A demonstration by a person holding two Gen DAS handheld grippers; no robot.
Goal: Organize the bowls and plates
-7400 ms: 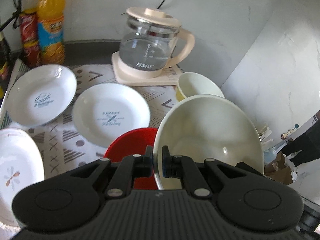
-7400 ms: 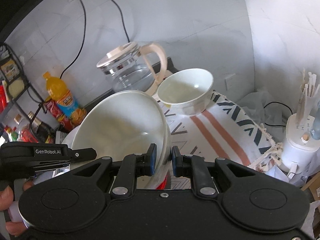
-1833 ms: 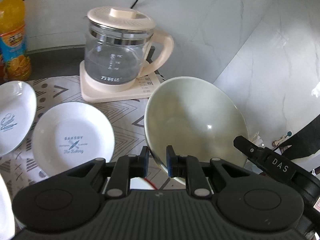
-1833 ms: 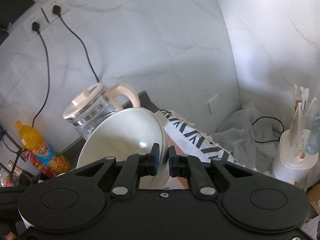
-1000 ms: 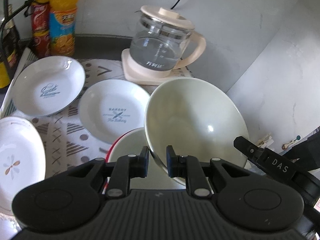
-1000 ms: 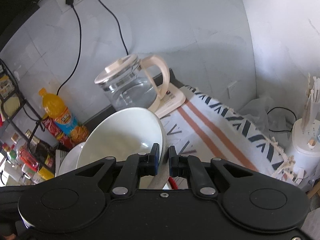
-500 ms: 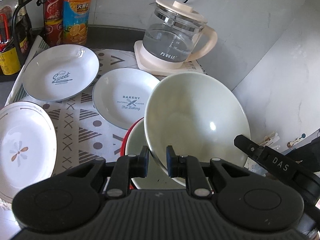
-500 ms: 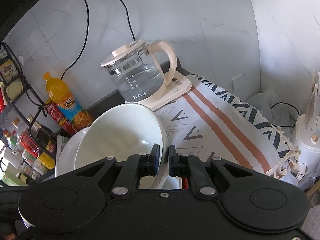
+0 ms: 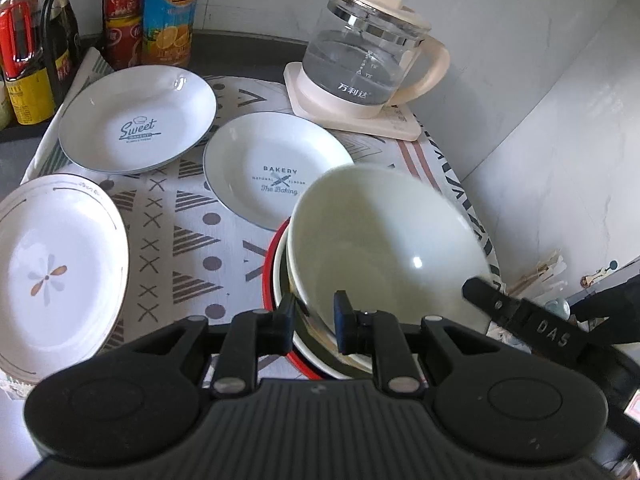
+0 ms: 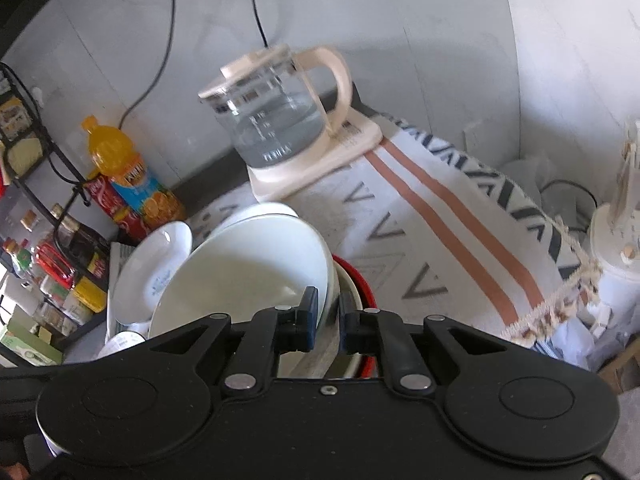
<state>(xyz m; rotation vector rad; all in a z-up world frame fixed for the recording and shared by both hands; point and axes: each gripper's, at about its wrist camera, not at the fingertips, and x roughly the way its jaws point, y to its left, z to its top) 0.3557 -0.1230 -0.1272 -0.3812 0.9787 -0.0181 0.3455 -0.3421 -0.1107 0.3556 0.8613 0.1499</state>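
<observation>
A large white bowl (image 9: 384,240) is tilted over a red bowl (image 9: 274,280) that has a cream bowl nested in it; whether it touches them I cannot tell. My left gripper (image 9: 315,318) is shut on the big bowl's near rim. The right gripper (image 10: 328,316) is shut on the opposite rim of the same bowl (image 10: 248,264), with the red bowl (image 10: 362,280) just below. Three plates lie on the cloth: a "Sweet" plate (image 9: 136,120), a "Bakery" plate (image 9: 264,164) and a flower plate (image 9: 56,264).
A glass kettle (image 9: 360,64) stands on its base at the back. Drink bottles (image 9: 168,12) and a bottle rack (image 10: 60,248) line the left side. A wall runs close on the right. A white appliance (image 10: 616,248) stands beyond the cloth's fringed edge.
Both grippers have carried the big bowl down and towards the stack; it now hangs low over the red bowl and the cream bowl inside it. The plates have not moved.
</observation>
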